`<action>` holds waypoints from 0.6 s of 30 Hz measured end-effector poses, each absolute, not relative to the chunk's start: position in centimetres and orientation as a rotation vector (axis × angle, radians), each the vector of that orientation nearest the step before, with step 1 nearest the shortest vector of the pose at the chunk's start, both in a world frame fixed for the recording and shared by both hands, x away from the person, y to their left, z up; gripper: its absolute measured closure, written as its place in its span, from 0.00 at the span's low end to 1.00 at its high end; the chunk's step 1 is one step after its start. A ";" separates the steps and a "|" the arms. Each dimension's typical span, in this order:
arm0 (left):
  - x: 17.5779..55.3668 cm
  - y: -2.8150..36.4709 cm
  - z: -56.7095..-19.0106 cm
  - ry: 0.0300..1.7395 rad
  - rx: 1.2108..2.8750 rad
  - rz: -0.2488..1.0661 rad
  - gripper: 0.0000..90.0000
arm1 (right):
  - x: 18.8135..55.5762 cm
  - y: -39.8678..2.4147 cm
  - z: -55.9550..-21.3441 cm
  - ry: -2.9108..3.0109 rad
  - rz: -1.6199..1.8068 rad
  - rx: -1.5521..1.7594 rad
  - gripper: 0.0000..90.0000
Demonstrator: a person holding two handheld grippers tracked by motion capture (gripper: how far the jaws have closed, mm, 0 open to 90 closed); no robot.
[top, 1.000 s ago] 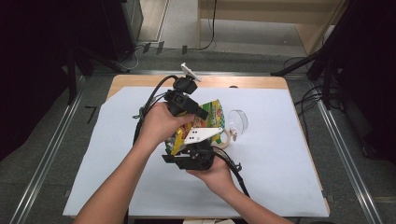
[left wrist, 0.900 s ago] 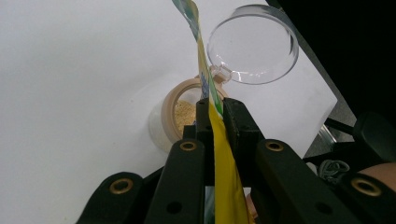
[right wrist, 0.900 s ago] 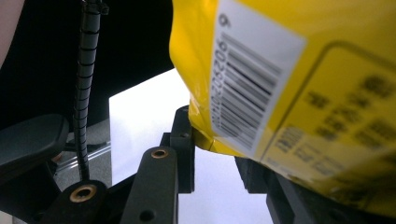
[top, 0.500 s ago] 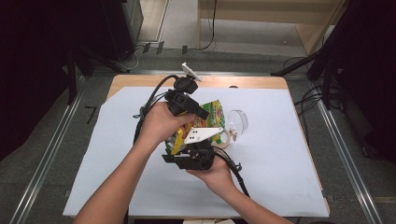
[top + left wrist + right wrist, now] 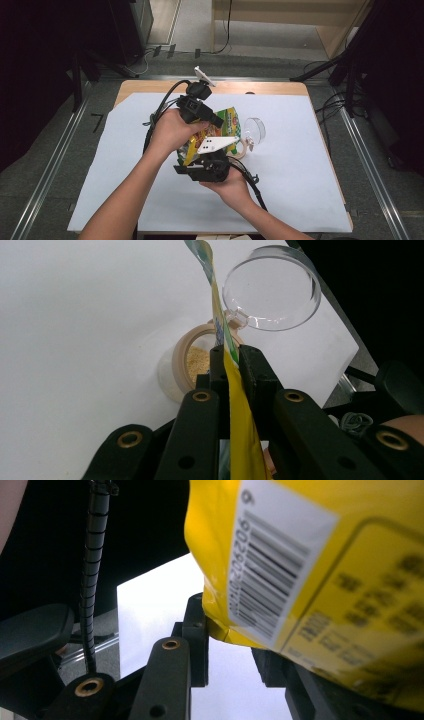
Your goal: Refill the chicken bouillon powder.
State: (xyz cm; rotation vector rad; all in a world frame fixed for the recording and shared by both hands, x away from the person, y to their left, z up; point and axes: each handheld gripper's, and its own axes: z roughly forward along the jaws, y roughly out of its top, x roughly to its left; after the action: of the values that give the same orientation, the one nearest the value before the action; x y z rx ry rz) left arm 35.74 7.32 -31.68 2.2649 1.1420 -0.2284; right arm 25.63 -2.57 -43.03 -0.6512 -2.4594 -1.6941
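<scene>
Over the open jar (image 5: 192,365), left gripper (image 5: 229,362) pinches the yellow pouch (image 5: 235,410); right gripper (image 5: 230,645) clamps its bottom corner. Tilt drift risks spilling granules outside the rim.

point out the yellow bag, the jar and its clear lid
yellow bag (image 5: 239,410), left gripper view, edge pinched between the jaws
jar (image 5: 192,362), left gripper view, tan rim
clear lid (image 5: 272,287), left gripper view, transparent middle

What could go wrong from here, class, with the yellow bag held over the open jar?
1. The left gripper pinches only the yellow bag's thin edge, so the bag might slip.
2. The jar has a narrow mouth, so contents could spill onto the white sheet.
3. The open clear lid sits close to the bag and might be knocked.
</scene>
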 end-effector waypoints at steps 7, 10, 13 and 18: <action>35.9 7.5 -31.8 1.144 2.265 -0.233 0.95 | 25.6 -2.5 -43.0 -2.461 -1.696 -0.649 0.80; 35.9 7.5 -31.8 1.144 2.265 -0.234 0.95 | 25.6 -2.5 -43.0 -2.461 -1.696 -0.649 0.81; 35.9 7.5 -31.8 1.148 2.264 -0.237 0.95 | 25.6 -2.6 -43.0 -2.461 -1.693 -0.649 0.80; 36.0 7.6 -31.8 1.149 2.262 -0.235 0.95 | 25.6 -2.5 -43.0 -2.463 -1.689 -0.651 0.80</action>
State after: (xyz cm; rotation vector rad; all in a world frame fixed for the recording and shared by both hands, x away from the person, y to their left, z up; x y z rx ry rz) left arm 35.96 7.58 -31.82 2.2619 1.1494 -0.2351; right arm 25.61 -2.54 -42.98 -0.6509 -2.4626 -1.6893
